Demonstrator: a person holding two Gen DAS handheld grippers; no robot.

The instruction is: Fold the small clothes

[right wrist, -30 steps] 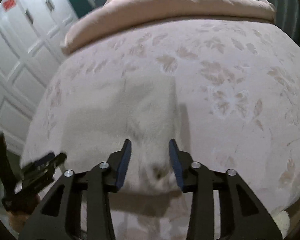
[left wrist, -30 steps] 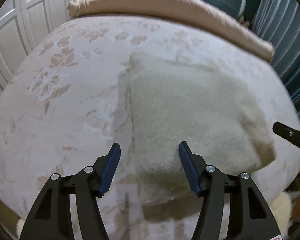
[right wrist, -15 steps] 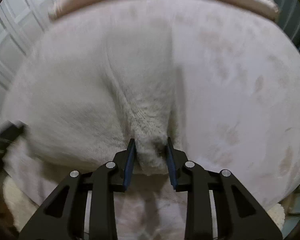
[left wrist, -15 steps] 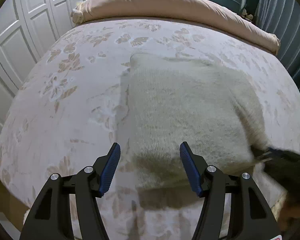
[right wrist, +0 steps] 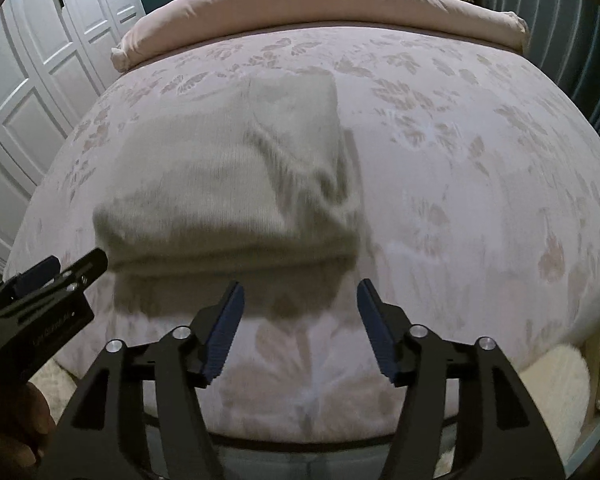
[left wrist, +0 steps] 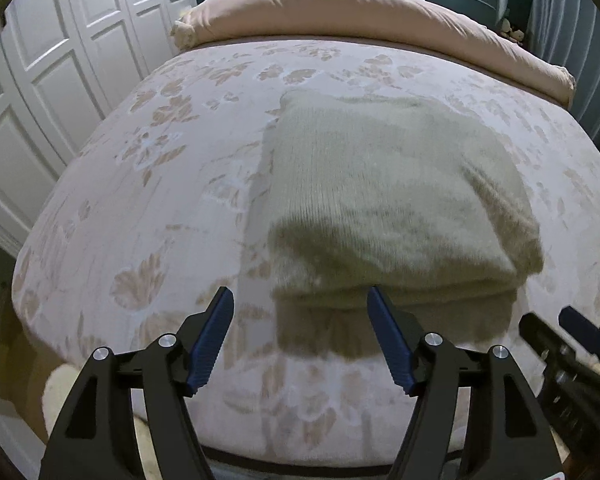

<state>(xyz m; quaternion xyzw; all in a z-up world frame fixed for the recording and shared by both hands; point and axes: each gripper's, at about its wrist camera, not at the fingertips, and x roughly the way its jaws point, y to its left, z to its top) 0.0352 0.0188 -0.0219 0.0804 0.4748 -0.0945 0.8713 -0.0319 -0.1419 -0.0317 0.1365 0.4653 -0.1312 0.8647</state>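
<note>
- Item: knit garment, pale grey-beige, fuzzy; lies folded in layers on the floral bedspread, near its front edge, stacked edges facing both cameras.
- Handling, as judged: light, soft and limp; layers likely to slide or sag if lifted by one corner; not fragile, though loose knit may snag.
- Hold points, as judged: the two near corners of the stacked front edge, pinched through every layer at once.
- Left gripper: fingers spread wide, nothing held, just short of the garment's near-left corner.
- Right gripper: likewise wide apart and empty, before the near-right corner.
- Background: pink duvet rolled at the far end.
</note>
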